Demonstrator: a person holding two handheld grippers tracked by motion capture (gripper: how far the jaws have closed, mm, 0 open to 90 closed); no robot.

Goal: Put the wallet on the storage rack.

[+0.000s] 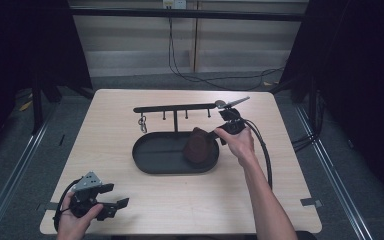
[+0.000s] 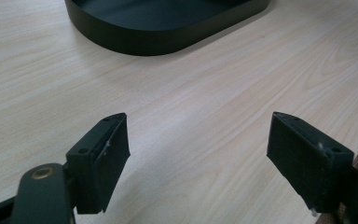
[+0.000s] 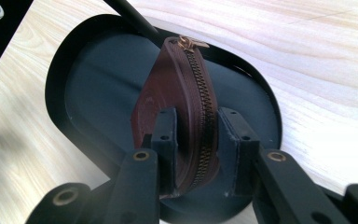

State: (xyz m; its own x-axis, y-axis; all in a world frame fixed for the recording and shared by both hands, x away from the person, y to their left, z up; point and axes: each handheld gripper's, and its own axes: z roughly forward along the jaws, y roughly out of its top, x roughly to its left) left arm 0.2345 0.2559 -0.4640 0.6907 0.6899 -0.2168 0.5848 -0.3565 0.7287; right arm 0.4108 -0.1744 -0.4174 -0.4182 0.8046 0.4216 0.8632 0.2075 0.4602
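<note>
Pouch (image 3: 177, 107) dark brown, zip brassy. Tray (image 1: 152, 155) matte black. Rack (image 1: 175, 107) black. Desk (image 1: 130, 200) pale wood grain. Fingers (image 2: 100, 161) black.

A light wooden table (image 1: 130, 200) stands on grey carpet (image 1: 25, 165), black curtains (image 1: 10, 40) either side.

High view: fixed above near edge, facing forward and down, whole worktop (image 1: 130, 120) in frame. Left claw (image 2: 198, 154) view: low, skimming the wood, aimed at black tray (image 2: 168, 32) wall close ahead. Right claw (image 3: 196, 154) view: very close, angled down into same tray. Shared across all three: tray and surrounding wood.
</note>
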